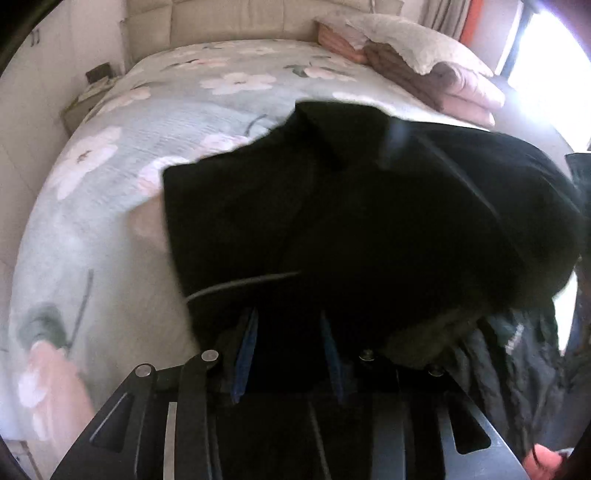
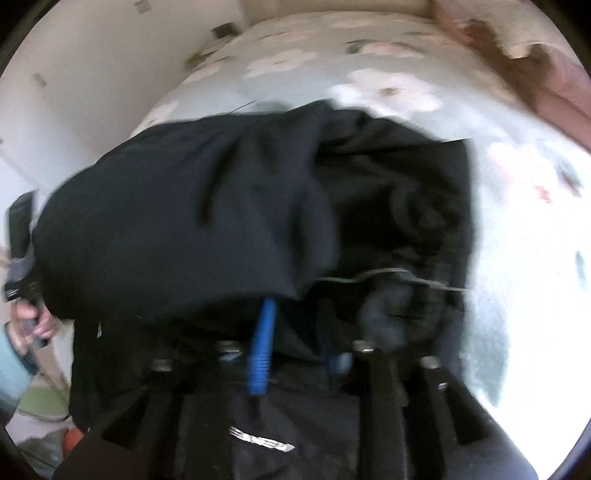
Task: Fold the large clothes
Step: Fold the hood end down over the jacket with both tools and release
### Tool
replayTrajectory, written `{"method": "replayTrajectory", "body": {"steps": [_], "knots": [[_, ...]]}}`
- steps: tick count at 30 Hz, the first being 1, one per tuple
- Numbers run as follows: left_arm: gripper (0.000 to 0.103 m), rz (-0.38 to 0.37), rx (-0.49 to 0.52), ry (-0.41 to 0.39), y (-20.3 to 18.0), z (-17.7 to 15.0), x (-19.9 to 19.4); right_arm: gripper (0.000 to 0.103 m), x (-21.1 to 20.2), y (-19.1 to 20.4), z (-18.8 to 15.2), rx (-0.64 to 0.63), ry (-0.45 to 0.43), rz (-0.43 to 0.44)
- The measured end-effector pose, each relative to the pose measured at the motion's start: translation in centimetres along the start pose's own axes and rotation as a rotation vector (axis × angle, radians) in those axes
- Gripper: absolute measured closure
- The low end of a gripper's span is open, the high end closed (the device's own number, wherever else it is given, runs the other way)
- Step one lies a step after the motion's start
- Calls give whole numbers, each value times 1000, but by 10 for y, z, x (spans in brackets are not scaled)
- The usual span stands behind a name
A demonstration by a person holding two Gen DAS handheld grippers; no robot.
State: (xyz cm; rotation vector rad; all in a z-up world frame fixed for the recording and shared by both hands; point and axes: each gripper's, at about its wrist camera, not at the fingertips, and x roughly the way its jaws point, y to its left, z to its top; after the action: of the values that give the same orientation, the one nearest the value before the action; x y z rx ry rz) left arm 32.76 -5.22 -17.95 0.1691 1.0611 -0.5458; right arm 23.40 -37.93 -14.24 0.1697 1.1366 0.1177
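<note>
Left wrist view: a bed with a pale grey-green floral bedspread [image 1: 155, 122] fills the frame. A padded cream headboard [image 1: 236, 18] stands at the far end. Folded pink and brown blankets [image 1: 458, 88] with a cream pillow [image 1: 413, 44] on top sit at the far right corner. A bedside stand [image 1: 86, 99] is at the far left against a white wall, and bright window light [image 1: 550, 66] comes in at the right.

A black garment [image 1: 351, 206] lies bunched on the bedspread near the bed's near edge. A thin pale cord [image 1: 240, 282] crosses its lower part.

Left gripper [image 1: 288, 347]: blue-padded fingers [image 1: 245, 347] stand apart, with dark fabric showing between them. Whether the pads press on it cannot be told; the frame is dark and blurred.

Right wrist view: the same black garment [image 2: 207, 214] is heaped over the bedspread [image 2: 524, 229]. Right gripper [image 2: 299, 350]: one blue finger [image 2: 262, 350] is clear, the other mostly hidden by cloth; the jaws look parted, grip unclear. At the left edge a hand [image 2: 35, 317] holds the other gripper's handle.
</note>
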Motion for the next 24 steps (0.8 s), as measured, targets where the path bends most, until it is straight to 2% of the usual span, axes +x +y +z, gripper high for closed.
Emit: {"method": "replayTrajectory", "body": {"steps": [1,3,6,9,10,12,15,18,19,20,22,24], "knots": [[67,14,-13,0,7,0,-10,25,-10,-4,3,9,-16,-34],[67,35,-47,4,24,5,-25,23,-29,-10,10,15,-64,-80],[67,28,-70,-85,37,31,-49,23,-50,-10,36,49,-143,-39],[66,-56,-59,-206,27,70,-65,23,-53,7,68,57,-232,24],[65,-108,-63,-235,21,83,-65,23,-46,17,83,62,-254,51],[65,-213,-78,-249,8,103,-57,23,-31,40,106,70,-271,121],[65,-286,-60,-191,-13,110,-37,23,-7,76,116,17,-223,200],[65,-383,-53,-61,-25,86,-14,29,13,99,92,-86,-119,187],[65,-395,-45,-33,-30,73,-12,29,19,103,80,-120,-84,166],[65,-395,-31,2,-32,59,-6,29,27,106,63,-157,-40,142],[57,-348,15,73,-39,23,3,35,46,102,30,-188,32,107],[49,-293,59,81,-45,-8,15,35,68,97,4,-169,69,73]]}}
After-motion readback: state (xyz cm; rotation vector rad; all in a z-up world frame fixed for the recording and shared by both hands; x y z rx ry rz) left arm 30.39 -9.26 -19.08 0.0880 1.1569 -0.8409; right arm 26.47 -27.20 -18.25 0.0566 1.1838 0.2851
